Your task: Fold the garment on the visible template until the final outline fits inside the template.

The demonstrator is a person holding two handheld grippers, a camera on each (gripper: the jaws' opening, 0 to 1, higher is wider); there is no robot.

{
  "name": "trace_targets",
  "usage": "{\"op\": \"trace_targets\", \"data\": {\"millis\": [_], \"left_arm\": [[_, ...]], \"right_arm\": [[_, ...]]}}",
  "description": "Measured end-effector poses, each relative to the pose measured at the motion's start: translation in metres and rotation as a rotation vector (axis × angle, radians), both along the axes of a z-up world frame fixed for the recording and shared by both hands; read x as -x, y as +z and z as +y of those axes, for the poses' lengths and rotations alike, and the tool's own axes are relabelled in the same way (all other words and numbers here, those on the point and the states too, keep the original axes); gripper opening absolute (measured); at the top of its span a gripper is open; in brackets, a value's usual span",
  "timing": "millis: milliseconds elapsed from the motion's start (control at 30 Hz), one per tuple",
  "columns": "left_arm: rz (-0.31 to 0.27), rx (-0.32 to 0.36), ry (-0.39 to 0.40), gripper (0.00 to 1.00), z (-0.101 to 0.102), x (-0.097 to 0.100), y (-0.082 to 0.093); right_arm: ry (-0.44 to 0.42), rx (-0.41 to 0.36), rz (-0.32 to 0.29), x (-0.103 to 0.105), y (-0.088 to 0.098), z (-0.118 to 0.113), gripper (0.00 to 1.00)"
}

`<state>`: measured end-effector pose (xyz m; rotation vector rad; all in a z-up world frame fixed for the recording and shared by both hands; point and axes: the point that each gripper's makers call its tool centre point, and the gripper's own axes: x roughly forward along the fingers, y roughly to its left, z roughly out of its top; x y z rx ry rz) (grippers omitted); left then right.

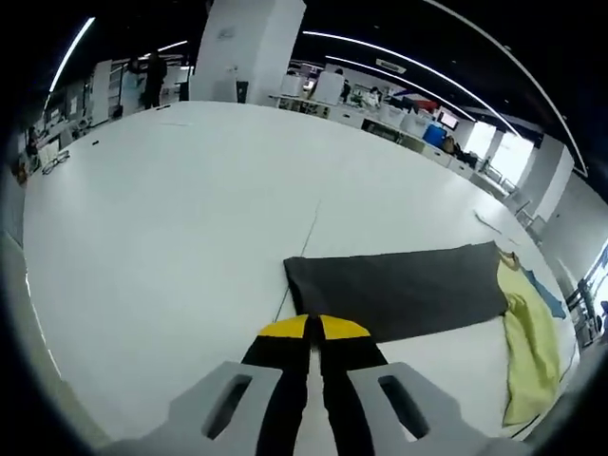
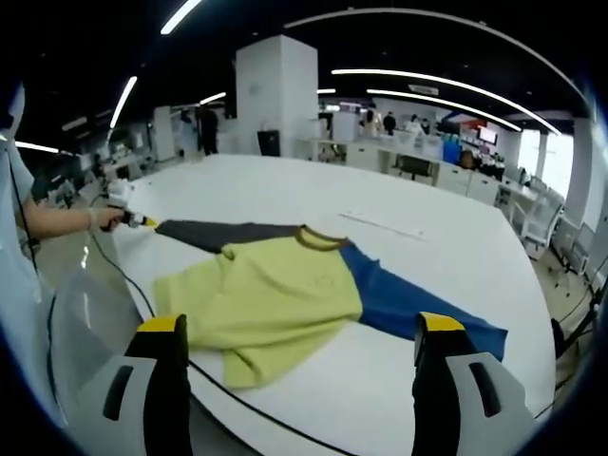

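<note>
A yellow T-shirt with a blue sleeve [image 2: 275,299] is seen spread beside a dark grey template sheet [image 1: 399,290] on the white surface [image 1: 171,218]. Left gripper [image 1: 310,332] fingers are pressed together at six o'clock, right gripper [image 2: 299,342] fingers spread wide. Overhanging fabric could be dragged off the near edge.

Each claw has pale grey moulded bodies with slotted holes, black jaws and yellow tips: the left claw [image 1: 313,334], the right claw [image 2: 304,328]. A thin black cable [image 2: 142,302] trails beside the right claw's left jaw.
</note>
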<state>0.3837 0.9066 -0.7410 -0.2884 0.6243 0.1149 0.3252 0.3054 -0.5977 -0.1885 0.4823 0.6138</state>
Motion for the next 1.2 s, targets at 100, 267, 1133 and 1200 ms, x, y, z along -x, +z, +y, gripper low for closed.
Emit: {"op": "trace_targets", "data": {"millis": [100,267,1133,1200], "left_arm": [[0.041,-0.058,-0.069,0.00,-0.005,0.009,-0.001],[0.053,-0.125,-0.140,0.01,-0.012,0.015,0.007],[-0.085,-0.265,-0.639,0.29,-0.118,-0.018,0.082],[-0.084,-0.280,-0.664,0.29,-0.127,-0.025,0.082]], "right_arm": [[0.007,0.003,0.004,0.001,-0.002,0.001,0.98],[0.006,-0.006,-0.002,0.001,-0.001,0.004,0.98],[-0.052,0.056,-0.042,-0.014,0.001,0.012,0.95],[-0.066,0.067,-0.036,-0.018,-0.002,0.008,0.94]]}}
